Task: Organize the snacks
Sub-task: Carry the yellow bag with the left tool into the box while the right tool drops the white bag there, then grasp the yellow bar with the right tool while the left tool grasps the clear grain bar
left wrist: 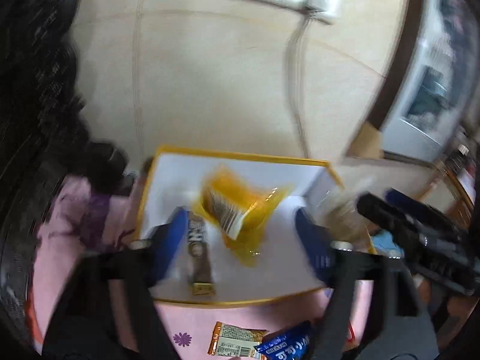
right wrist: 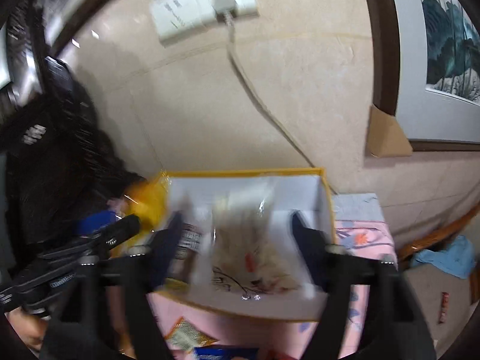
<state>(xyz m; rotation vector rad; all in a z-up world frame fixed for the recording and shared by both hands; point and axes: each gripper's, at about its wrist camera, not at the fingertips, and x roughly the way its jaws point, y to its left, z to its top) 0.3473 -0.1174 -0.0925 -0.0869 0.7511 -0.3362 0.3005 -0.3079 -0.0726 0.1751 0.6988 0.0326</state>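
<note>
- My left hand-held gripper (left wrist: 240, 234) has its blue fingers (left wrist: 168, 243) spread wide over the yellow-rimmed white box (left wrist: 240, 153), pressing on nothing.
- Between those fingers a yellow snack packet (left wrist: 240, 207) with a barcode panel shows blurred and tilted over the box; nothing grips it, and I cannot tell whether it touches the floor of the box.
- A brown snack bar (left wrist: 198, 255) lies on the box floor, just beside my left finger.
- My right hand-held gripper (right wrist: 240, 240) also stands apart over the same box (right wrist: 325, 198), gripping nothing.
- Between its fingers a clear bag of pale snacks (right wrist: 255, 249), printed with red and black marks, sits blurred inside the box, free of both pads.
- The box stands on a worktop covered by a pink flowered cloth (left wrist: 192, 321), close against a beige wall (left wrist: 225, 90).
- On the cloth in front of the box lie an orange-edged packet (left wrist: 234, 343) and a blue packet (left wrist: 288, 345), touching each other and outside the box.
- A white power strip (right wrist: 204, 6) hangs on the wall above, with a grey plug and cable (right wrist: 255, 96) running down toward the box.
- A framed picture (right wrist: 444, 45) leans at the right.
</note>
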